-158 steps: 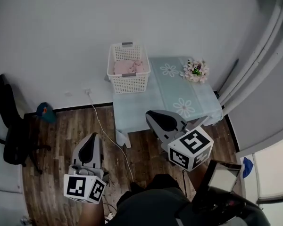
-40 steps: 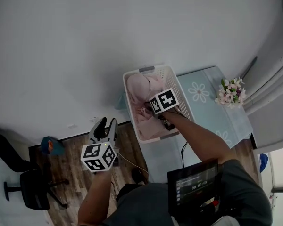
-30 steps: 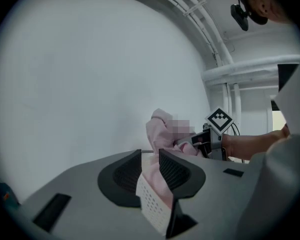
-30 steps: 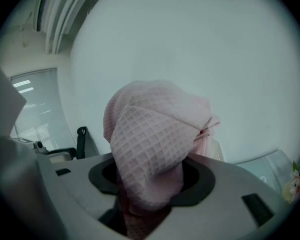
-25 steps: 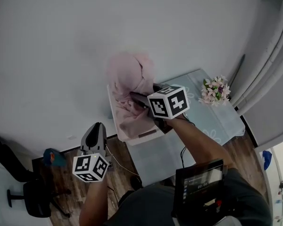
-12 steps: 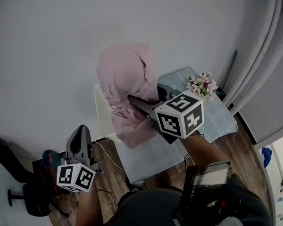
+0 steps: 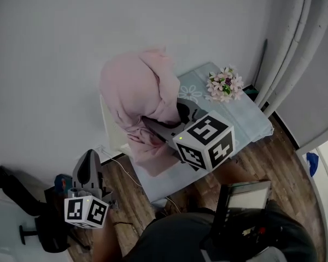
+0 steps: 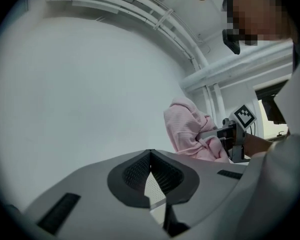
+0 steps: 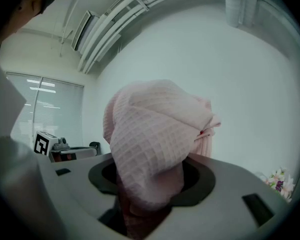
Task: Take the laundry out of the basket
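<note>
Right gripper (image 7: 156, 127): raised over the bench (image 7: 238, 113), fingers (image 9: 202, 181) held partway apart and clamped on a thick fold of the laundry (image 7: 138, 97).

Laundry: one pink waffle-weave cloth, lifted up in the air in front of the wall (image 7: 54, 48). Bunched into a rounded hood above the fingers, hanging in loose folds below them (lowest fold down near the bench's near-left corner; contact with the bench not determinable). In the right gripper view, draped straight over the gap between the fingers, filling it and hiding the tips.

Left gripper (image 7: 89, 157): held low at the near left, over the wooden floor (image 7: 273, 157), well apart from the laundry and the bench. Fingers (image 8: 132, 171) closed fully together, pad against pad, with nothing between them. Aimed up toward the wall; laundry and right gripper visible beyond the tips, to the right, in the left gripper view.

Basket (image 7: 110, 132): white, at the left end of the bench against the wall, mostly hidden behind the hanging laundry. Contents not visible in any view.

Bench: covered with a pale blue-green cloth printed with white flowers. At its far right end, a small bouquet (image 7: 225, 84) of pink and white blooms, standing well apart from the laundry. At the far left of the floor, a black chair (image 7: 11, 183).
</note>
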The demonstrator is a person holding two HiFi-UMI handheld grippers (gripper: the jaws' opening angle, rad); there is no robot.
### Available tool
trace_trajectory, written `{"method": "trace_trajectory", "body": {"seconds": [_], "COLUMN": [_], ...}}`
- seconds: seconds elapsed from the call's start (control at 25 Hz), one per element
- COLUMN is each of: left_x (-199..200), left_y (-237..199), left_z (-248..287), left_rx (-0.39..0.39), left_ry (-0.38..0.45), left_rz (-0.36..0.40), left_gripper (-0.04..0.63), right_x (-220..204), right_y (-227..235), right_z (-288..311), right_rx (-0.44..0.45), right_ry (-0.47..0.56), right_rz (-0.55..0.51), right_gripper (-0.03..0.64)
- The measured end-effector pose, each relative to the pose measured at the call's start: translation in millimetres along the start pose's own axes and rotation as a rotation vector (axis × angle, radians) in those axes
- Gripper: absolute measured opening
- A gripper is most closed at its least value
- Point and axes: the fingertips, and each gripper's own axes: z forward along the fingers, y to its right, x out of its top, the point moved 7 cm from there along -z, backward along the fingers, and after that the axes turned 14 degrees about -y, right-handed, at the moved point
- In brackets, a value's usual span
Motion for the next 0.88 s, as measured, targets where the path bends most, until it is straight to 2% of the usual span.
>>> {"method": "trace_trajectory", "body": {"seconds": [0.16, 0.28, 0.48, 0.68, 0.88], "left_x": [2, 5, 10, 1, -9], "left_y": [-8, -17, -38, -49, -53], "left_z": [-11, -16, -37, -42, -36], "left_rx": [-0.001, -0.012, 0.074, 0.003, -0.031], "left_ry": [0.009, 0.036, 0.12, 0.091, 0.043], "left_rz": [0.038, 0.035, 0.03, 0.017, 0.009], "left_gripper": [0.009, 0.009, 0.009, 0.009, 0.009], "right_x": [-5, -4, -5, -14, -20], "right_y": [-18, -32, -57, -75, -80], "right_z": [-4, -8, -6, -2, 7], "right_rx": [-0.023, -0.047, -0.085, -0.109, -0.14], "right_ry": [0.012, 0.015, 0.006, 0.015, 0.014], "right_rz": [0.018, 0.017, -0.011, 0.016, 0.029], "right_gripper": [0.249, 0.249, 0.25, 0.25, 0.25]}}
